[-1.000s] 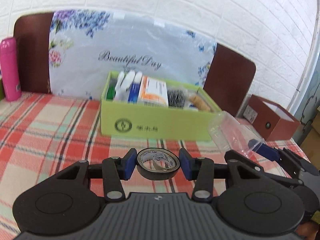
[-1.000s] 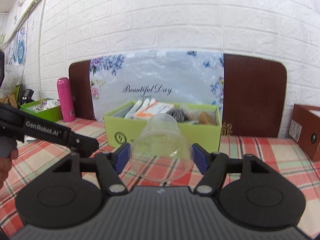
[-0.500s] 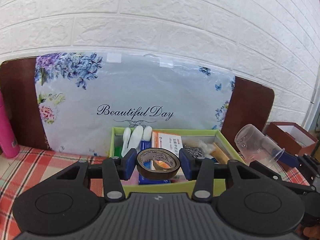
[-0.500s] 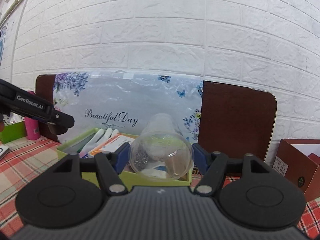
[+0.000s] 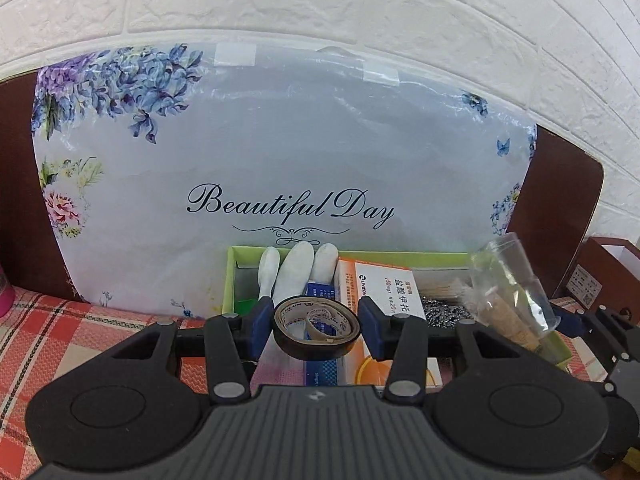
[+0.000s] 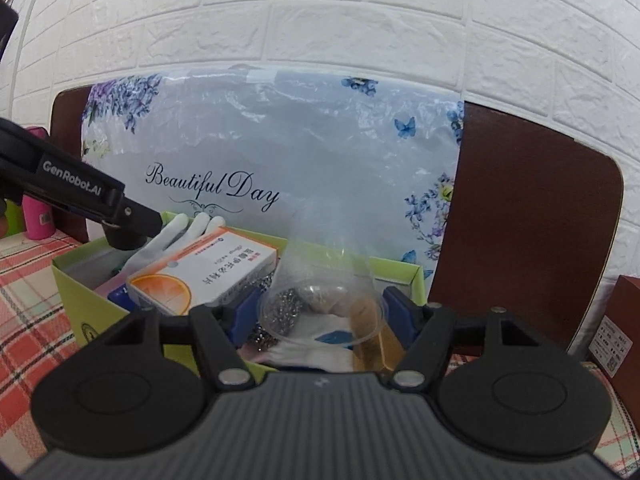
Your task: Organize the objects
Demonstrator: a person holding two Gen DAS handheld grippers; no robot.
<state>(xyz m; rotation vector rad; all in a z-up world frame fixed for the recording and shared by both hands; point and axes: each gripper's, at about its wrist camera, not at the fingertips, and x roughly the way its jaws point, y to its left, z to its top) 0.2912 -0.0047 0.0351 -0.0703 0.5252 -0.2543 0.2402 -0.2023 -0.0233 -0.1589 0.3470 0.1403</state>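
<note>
My left gripper is shut on a roll of dark tape, held flat over the near part of a green box. In that box lie a white glove, an orange and white carton, a steel scourer and a brown stick-like thing. My right gripper is shut on a clear plastic cup, which lies on its side with its rim towards the camera, over the right end of the green box. The cup also shows at the right of the left wrist view.
A floral "Beautiful Day" bag leans on a brown board against the white brick wall right behind the box. A brown box stands at the right, a pink bottle at the left, on a red checked cloth.
Both grippers have moved forward towards the wall, from in front of the green box to over it, each still holding its object. The box now lies directly beneath them.
</note>
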